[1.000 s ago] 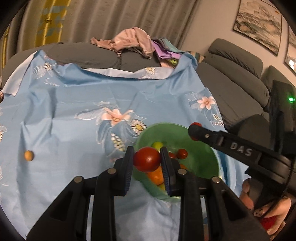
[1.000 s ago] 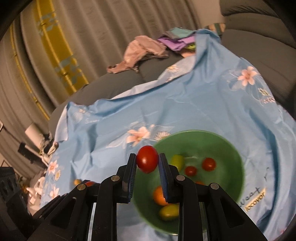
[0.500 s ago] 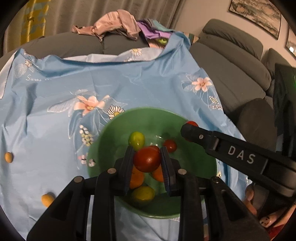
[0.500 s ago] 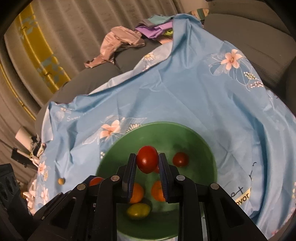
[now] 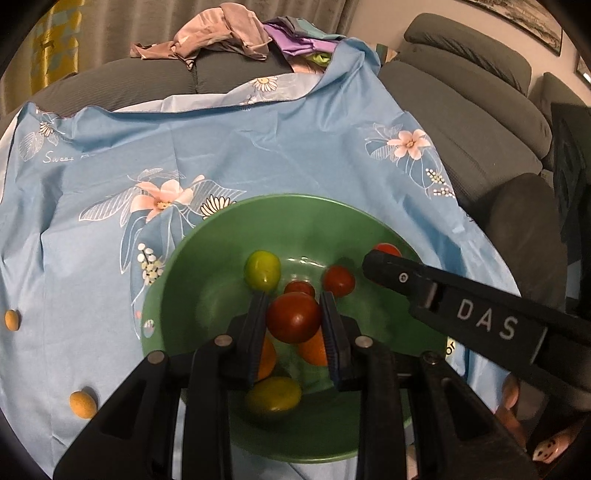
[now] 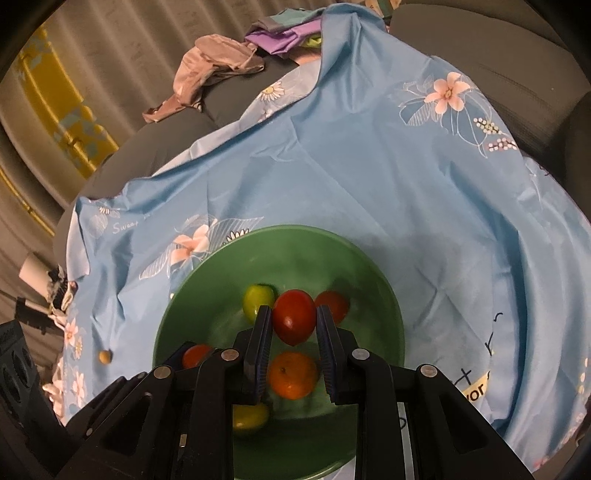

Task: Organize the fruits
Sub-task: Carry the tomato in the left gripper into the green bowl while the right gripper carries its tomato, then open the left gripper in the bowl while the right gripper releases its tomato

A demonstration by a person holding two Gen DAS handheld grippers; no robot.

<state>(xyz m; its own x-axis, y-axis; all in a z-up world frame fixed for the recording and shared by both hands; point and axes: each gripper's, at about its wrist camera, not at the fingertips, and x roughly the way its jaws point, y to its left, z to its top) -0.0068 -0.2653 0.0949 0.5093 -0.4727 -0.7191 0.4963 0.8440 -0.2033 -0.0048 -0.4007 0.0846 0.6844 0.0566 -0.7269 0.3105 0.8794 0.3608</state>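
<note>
A green bowl (image 5: 207, 258) sits on a blue floral cloth and holds several small fruits: red, orange and yellow-green ones. My left gripper (image 5: 294, 317) is shut on a dark red tomato (image 5: 293, 316), held over the bowl's inside. My right gripper (image 6: 294, 319) is shut on a red tomato (image 6: 294, 316), also over the bowl (image 6: 229, 266). The right gripper's black arm (image 5: 480, 321) crosses the bowl's right rim in the left wrist view. Two small orange fruits (image 5: 83, 403) lie on the cloth left of the bowl.
The blue cloth (image 5: 258, 147) covers a grey sofa. A pile of clothes (image 5: 229, 33) lies on the sofa back. Sofa cushions (image 5: 480, 122) rise at the right. One small orange fruit (image 6: 104, 356) shows on the cloth in the right wrist view.
Both grippers have moved forward and down over the bowl, each still holding its tomato. The bowl now fills more of both views.
</note>
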